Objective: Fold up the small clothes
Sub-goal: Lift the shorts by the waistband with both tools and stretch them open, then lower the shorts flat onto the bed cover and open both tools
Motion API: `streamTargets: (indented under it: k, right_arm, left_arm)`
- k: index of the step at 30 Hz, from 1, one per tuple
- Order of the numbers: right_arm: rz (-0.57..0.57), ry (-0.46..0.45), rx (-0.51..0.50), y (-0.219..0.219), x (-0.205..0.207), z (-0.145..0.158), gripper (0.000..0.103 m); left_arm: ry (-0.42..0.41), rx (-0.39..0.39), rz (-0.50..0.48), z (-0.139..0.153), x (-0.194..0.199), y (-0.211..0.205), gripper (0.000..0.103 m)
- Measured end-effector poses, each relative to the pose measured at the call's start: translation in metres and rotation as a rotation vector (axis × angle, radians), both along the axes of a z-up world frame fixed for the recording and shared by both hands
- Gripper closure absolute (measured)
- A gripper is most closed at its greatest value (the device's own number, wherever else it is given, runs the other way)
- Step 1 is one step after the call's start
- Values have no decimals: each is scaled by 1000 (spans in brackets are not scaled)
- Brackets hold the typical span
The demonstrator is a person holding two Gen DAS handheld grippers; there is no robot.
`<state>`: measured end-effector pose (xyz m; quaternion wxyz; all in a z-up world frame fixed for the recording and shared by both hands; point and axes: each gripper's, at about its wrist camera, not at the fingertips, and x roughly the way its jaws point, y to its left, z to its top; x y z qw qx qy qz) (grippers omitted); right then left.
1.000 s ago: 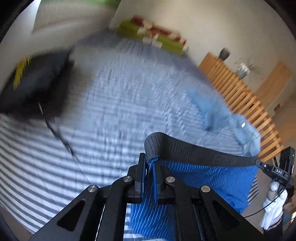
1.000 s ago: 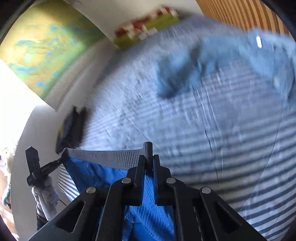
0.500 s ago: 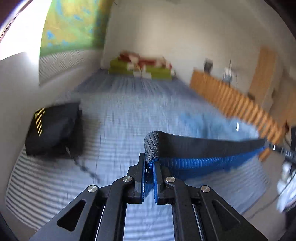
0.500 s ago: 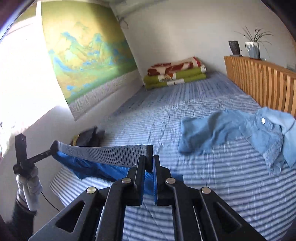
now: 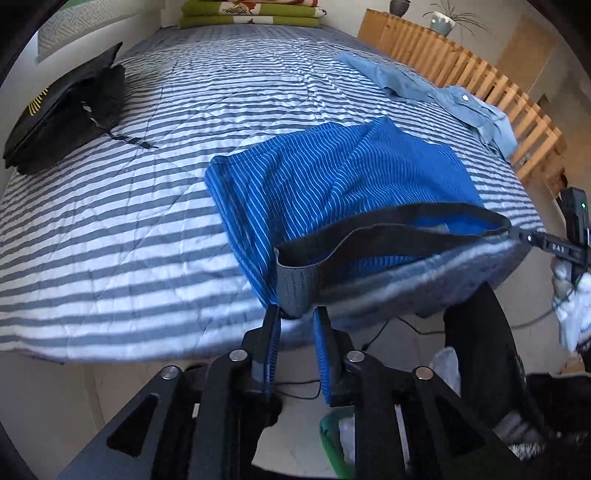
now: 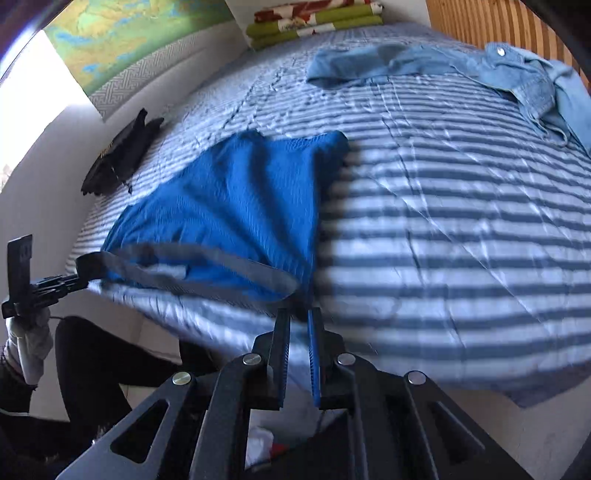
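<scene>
A: Nearest to us, we are looking down the left gripper (image 5: 296,314), and its jaws are opening. The grey waistband (image 5: 295,284) of the blue striped shorts (image 5: 332,177) is sitting between the tips, but the pads are standing apart from it on both sides.

B: We are seeing much the same along the right gripper (image 6: 298,317). Its jaws are opening too, with only a narrow gap showing. The other end of the waistband (image 6: 236,267) is ending right at the tips; this view is blurred, so we are not telling whether the pads are touching it.

A: Just past the tips, the shorts are lying spread on the striped bedcover (image 5: 110,229), waistband at the near edge of the bed and legs pointing away from us.

B: Off to the side, we are each catching the opposite gripper at the far end of the waistband, held in a gloved hand (image 6: 27,343).

A: Farther out, a black folded garment (image 5: 62,114) is lying near the left side of the bed, well apart from the shorts.

B: Towards the wooden slatted rail (image 5: 480,70), a light denim shirt (image 6: 480,70) is lying crumpled. At the far end, folded green blankets (image 6: 314,22) are stacked against the wall.
</scene>
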<state>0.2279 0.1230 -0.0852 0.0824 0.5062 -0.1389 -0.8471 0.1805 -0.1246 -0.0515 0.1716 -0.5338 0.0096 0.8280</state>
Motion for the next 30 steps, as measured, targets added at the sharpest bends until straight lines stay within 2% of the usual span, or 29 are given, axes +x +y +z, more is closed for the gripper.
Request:
streamTargets:
  k: [3,5,9,12,13,14,16,18,19,20,21,22,23,27,30]
  right_arm:
    - [-13,34,-18,9,4,11,93]
    - [-6,60,-14,6,1,17,93]
    - [35,69,17,-8,-13,19,90]
    - [70,58,17,-17,-19,15,83]
    - [81,51,16,-20,-20,13,77]
    - [88,47,22,-22,-21,11,73]
    - [107,37,57,-29,-25,5,73]
    - [128,24,89,-36,-29,-2,73]
    - [133,19,102,-38,-30,-4,73]
    - [135,13,115,-40,-32,-6,74]
    - [137,11,128,-41,-32,-8,76]
    - [138,9,138,-41,-32,-8,90]
    - [139,11,145,-42,-31,-7,99]
    - [128,97,145,-37,-13,15,101]
    - [127,140,140,-34,3,23,101]
  left_arm:
    - [35,15,15,11,-2,-2,81]
    - [55,-5,13,12,-6,1,73]
    - [43,-48,-5,5,-10,10,69]
    - [29,-42,10,-4,-13,16,66]
    - [25,-42,13,-9,-15,18,66]
    - [29,-51,12,-11,-16,20,66]
    - [47,-100,13,-17,-21,26,67]
    - [54,-119,-3,-23,-25,32,83]
    - [55,-134,-8,-25,-27,35,96]
    - [57,-146,-9,-27,-27,36,100]
    - [64,-157,-5,-27,-27,37,101]
    - [68,-159,-1,-26,-26,37,101]
    - [74,-155,5,-22,-23,36,102]
    - [131,-154,1,0,0,32,102]
    - [160,-181,-44,4,21,34,102]
